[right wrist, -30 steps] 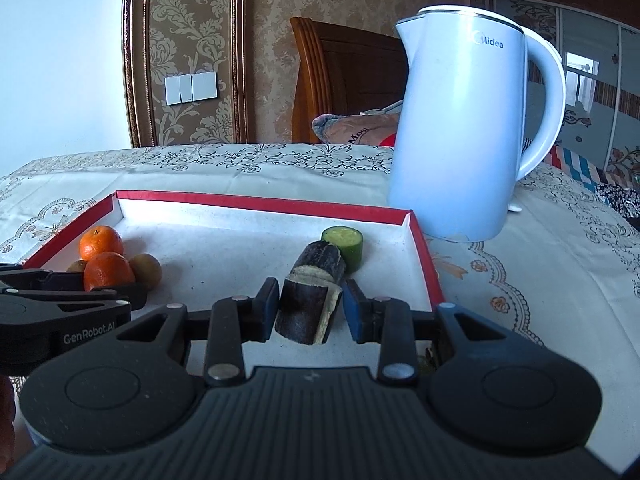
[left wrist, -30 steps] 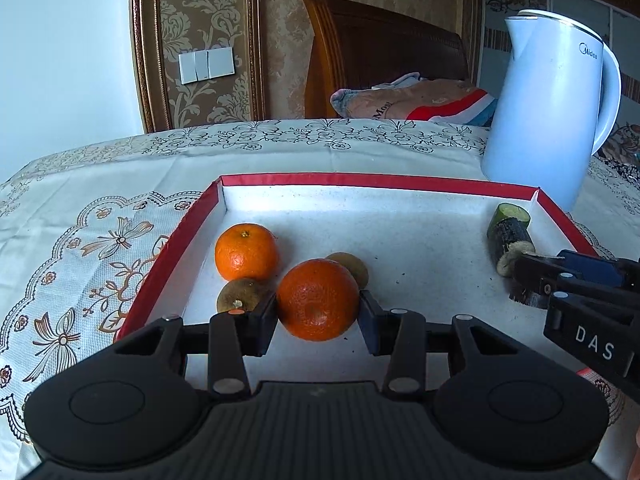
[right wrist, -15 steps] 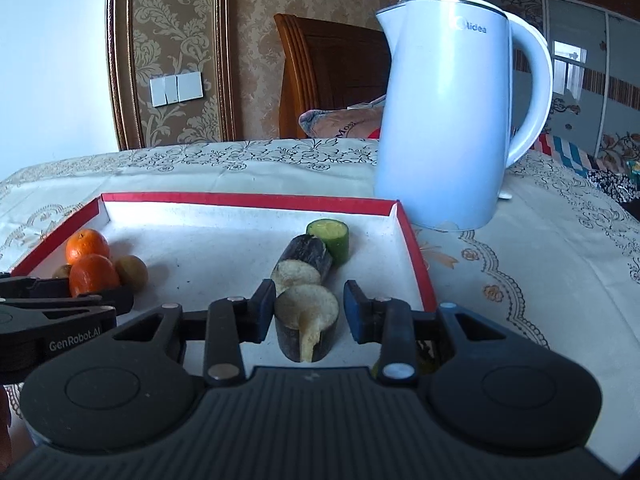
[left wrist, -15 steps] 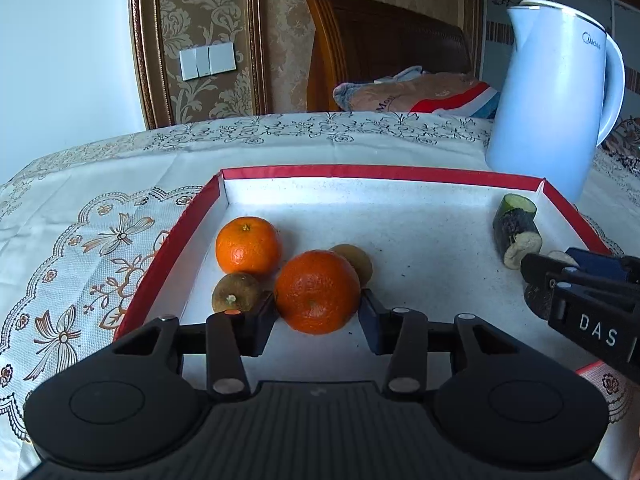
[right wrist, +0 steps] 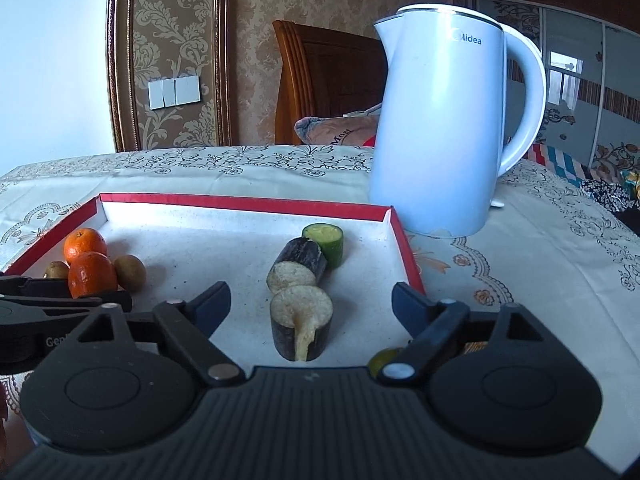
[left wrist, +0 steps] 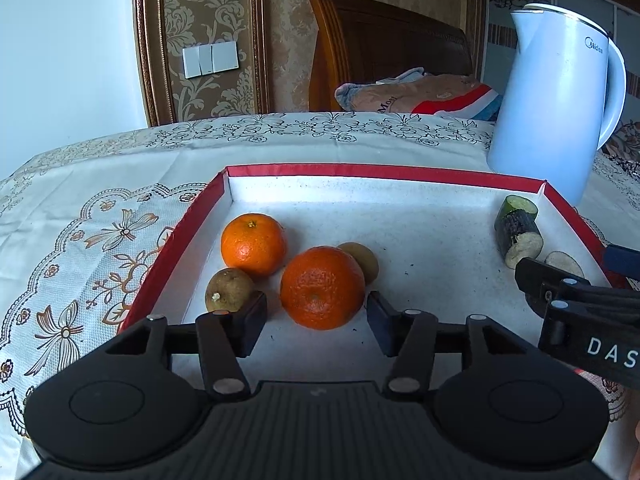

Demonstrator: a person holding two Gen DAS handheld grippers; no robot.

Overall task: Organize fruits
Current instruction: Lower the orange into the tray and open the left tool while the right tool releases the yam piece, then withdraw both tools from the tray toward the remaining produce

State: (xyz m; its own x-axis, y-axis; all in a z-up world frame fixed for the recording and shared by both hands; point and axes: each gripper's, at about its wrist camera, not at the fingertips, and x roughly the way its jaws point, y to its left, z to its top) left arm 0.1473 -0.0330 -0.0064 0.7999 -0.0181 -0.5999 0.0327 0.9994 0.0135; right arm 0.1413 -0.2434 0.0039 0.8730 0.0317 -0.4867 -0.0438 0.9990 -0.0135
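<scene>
Surface [left wrist: 100,184], patterned cloth: carries kettle [right wrist: 440,128] at two o'clock and red-rimmed tray [left wrist: 360,170]. Tray, nine o'clock side: near orange [left wrist: 322,286] between the pads of the left tool [left wrist: 316,320], jaws opening and clear of the peel; far orange [left wrist: 253,243] and two brown fruits [left wrist: 229,289] just beside. Tray, three o'clock side: upright cut stalk piece [right wrist: 301,326] at twelve o'clock of the right tool [right wrist: 311,304], jaws opening, well apart; a second piece [right wrist: 298,266] and green piece [right wrist: 326,240] line up beyond.
</scene>
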